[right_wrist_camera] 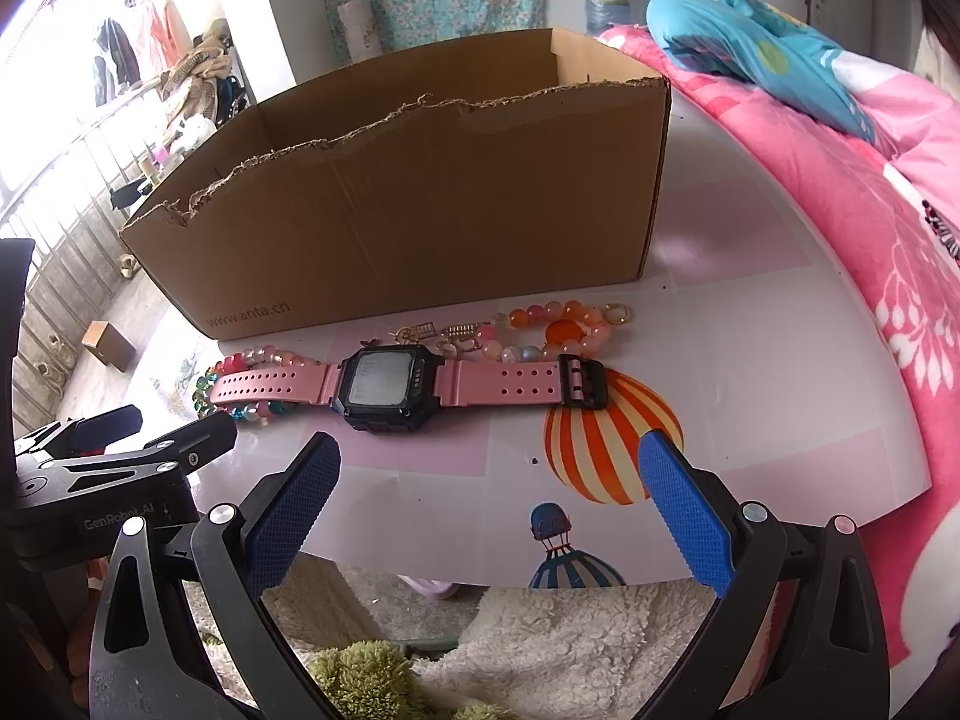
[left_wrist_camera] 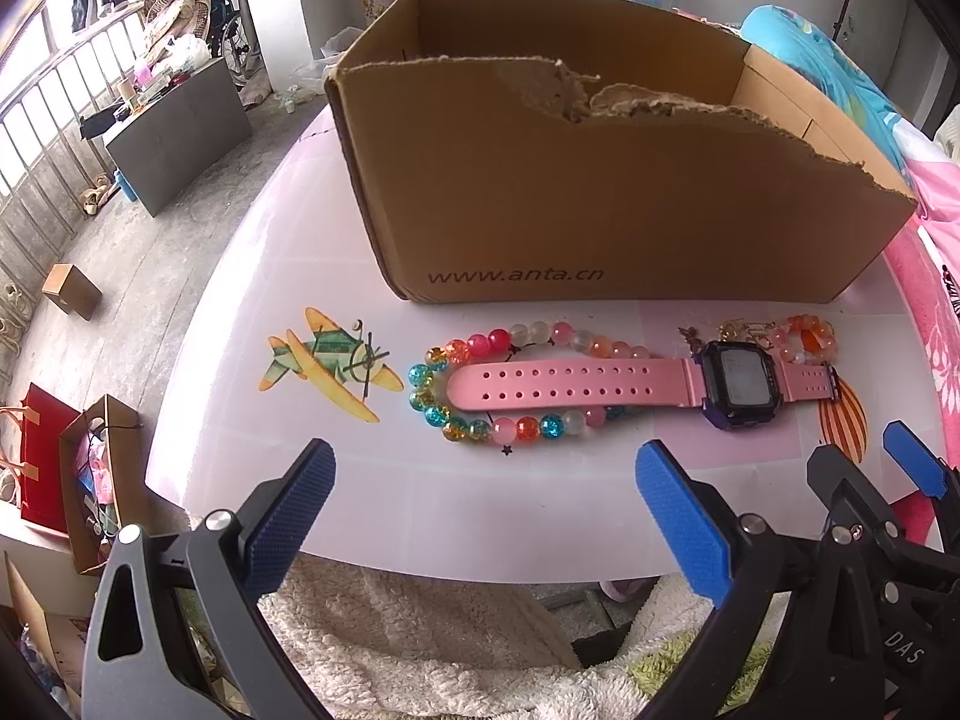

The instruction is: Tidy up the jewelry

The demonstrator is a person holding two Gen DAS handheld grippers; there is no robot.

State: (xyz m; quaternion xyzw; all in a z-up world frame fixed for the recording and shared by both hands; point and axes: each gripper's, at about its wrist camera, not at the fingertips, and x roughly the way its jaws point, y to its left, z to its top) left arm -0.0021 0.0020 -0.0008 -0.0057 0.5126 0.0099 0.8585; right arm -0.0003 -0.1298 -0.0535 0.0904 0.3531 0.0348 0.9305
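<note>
A pink watch (left_wrist_camera: pixel 630 384) lies flat on the white desk (left_wrist_camera: pixel 480 498), its strap across a multicolored bead bracelet (left_wrist_camera: pixel 480 384), with an orange bead bracelet (right_wrist_camera: pixel 558 330) by its buckle end. All sit just before a torn cardboard box (left_wrist_camera: pixel 600 192). The left tongs (left_wrist_camera: pixel 486 516) and right tongs (right_wrist_camera: pixel 489 504) hover nearer the desk's edge, jaws wide apart, gripping nothing.

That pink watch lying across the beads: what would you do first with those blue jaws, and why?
Probably lower the right gripper onto the pink watch and lift it into the cardboard box. Both grippers are open and empty, the watch strap lies on top of the multicoloured bead bracelet, so it has to go before the beads come free.
</note>
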